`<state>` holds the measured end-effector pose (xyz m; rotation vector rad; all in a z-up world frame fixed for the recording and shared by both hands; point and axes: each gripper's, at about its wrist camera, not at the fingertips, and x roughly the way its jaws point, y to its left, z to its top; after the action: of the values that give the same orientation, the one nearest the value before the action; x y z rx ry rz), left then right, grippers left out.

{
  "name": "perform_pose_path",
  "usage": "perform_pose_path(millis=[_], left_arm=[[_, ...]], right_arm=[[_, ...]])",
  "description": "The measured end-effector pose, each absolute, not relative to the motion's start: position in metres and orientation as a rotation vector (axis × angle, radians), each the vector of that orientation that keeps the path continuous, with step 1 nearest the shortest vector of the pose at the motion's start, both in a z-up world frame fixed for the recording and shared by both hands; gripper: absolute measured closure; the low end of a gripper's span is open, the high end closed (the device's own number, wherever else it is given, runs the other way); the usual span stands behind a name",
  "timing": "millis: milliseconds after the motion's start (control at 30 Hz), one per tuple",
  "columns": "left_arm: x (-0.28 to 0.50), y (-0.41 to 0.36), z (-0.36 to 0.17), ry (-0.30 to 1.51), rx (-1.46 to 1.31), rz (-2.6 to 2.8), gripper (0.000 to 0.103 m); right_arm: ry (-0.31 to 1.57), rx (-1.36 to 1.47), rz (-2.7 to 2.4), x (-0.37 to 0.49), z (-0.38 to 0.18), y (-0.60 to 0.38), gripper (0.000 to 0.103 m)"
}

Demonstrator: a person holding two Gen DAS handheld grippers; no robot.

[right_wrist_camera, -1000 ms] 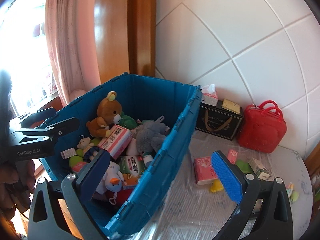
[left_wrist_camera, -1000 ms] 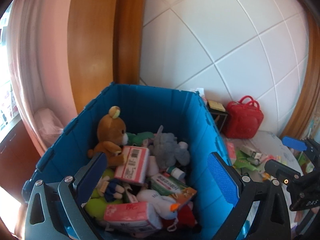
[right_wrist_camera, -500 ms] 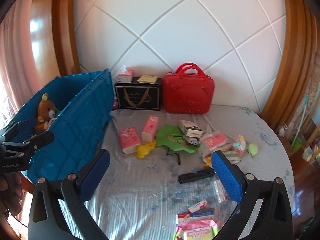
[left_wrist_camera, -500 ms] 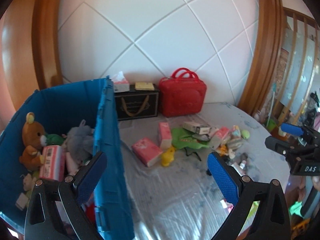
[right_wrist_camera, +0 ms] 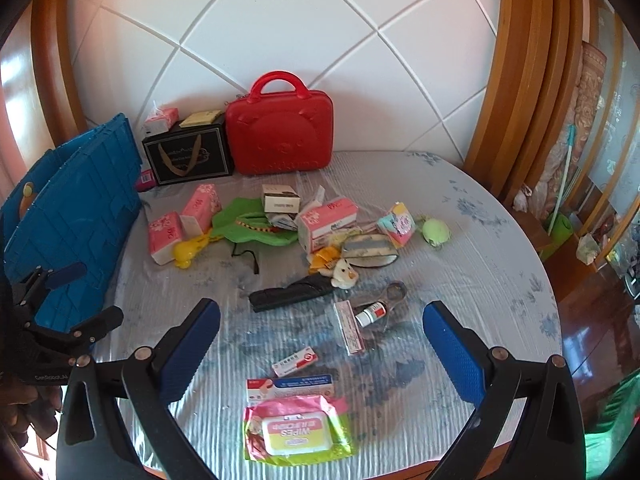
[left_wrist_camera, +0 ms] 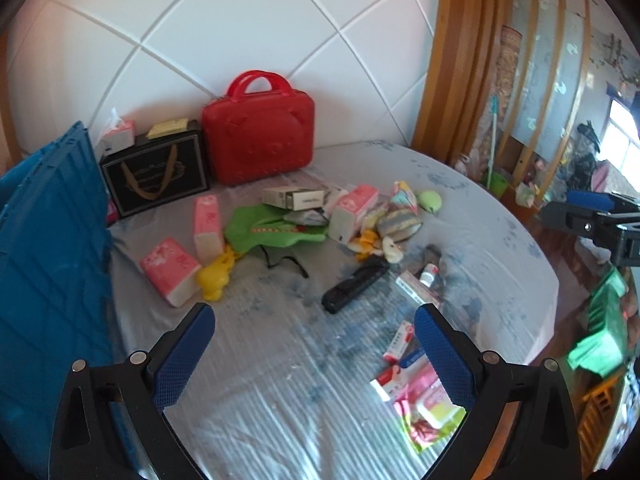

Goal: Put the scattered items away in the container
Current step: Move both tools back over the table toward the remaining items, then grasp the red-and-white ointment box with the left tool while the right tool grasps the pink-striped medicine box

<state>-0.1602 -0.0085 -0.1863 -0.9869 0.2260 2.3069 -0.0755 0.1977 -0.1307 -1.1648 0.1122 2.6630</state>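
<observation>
right wrist view: right gripper [right_wrist_camera: 320,332] hangs wide apart and empty above the round table [right_wrist_camera: 500,248], over a wipes pack [right_wrist_camera: 298,430] at the near edge. left gripper [left_wrist_camera: 314,338] is likewise spread and empty. pink tissue packs [right_wrist_camera: 166,236], black case [right_wrist_camera: 290,297] lie scattered; blue crate [right_wrist_camera: 76,208] stands at the left.

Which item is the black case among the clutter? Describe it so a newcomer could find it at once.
Start at the red suitcase against the white wall, then come toward the camera past the green cloth. The black case lies flat mid-table, its right end by a small plush toy. It is the only long, dark item there.
</observation>
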Motion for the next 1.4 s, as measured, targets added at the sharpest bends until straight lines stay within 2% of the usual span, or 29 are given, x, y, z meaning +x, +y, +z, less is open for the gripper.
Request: perform_pose_path(millis=[333, 667, 733, 833, 900, 1033, 1067, 1100, 1267, 1367, 1400], left_arm=[[-0.156, 0.095, -0.282, 0.367, -1.064, 2.091, 0.009], [-0.159, 0.162, -0.375, 0.479, -1.131, 1.937, 0.020], [-0.163, 0.168, -0.392, 0.495, -1.160, 1.928, 0.026], [-0.170, 0.169, -0.408, 0.501, -1.207, 1.927, 0.039], [-0.172, 0.168, -0.415, 0.510, -1.219, 1.925, 0.054], [-0.168, 0.164, -0.419, 0.519, -1.181, 1.939, 0.061], [-0.169, 0.162, -0.419, 0.517, -1.180, 1.948, 0.074], [-0.170, 0.159, -0.418, 0.504, -1.184, 1.955, 0.077], [-0.169, 0.147, -0.412, 0.461, -1.177, 1.977, 0.078], [-0.170, 0.142, -0.404, 0.438, -1.168, 1.982, 0.078], [-0.170, 0.142, -0.400, 0.430, -1.162, 1.981, 0.078]], right_arm=[[0.152, -1.255, 2.561, -0.058, -0.191, 0.259, 0.000], [0.118, -1.368, 2.559, -0.094, -0.276, 0.295, 0.000], [0.122, -1.393, 2.565, -0.104, -0.294, 0.299, 0.000], [0.126, -1.438, 2.577, -0.118, -0.319, 0.302, 0.000], [0.130, -1.465, 2.581, -0.125, -0.334, 0.303, 0.000], [0.122, -1.498, 2.609, -0.140, -0.357, 0.300, 0.000], [0.116, -1.503, 2.615, -0.143, -0.361, 0.298, 0.000], [0.107, -1.509, 2.623, -0.147, -0.365, 0.296, 0.000], [0.068, -1.541, 2.627, -0.162, -0.385, 0.288, 0.000], [0.068, -1.565, 2.611, -0.168, -0.394, 0.287, 0.013], [0.063, -1.572, 2.605, -0.170, -0.397, 0.286, 0.021]])
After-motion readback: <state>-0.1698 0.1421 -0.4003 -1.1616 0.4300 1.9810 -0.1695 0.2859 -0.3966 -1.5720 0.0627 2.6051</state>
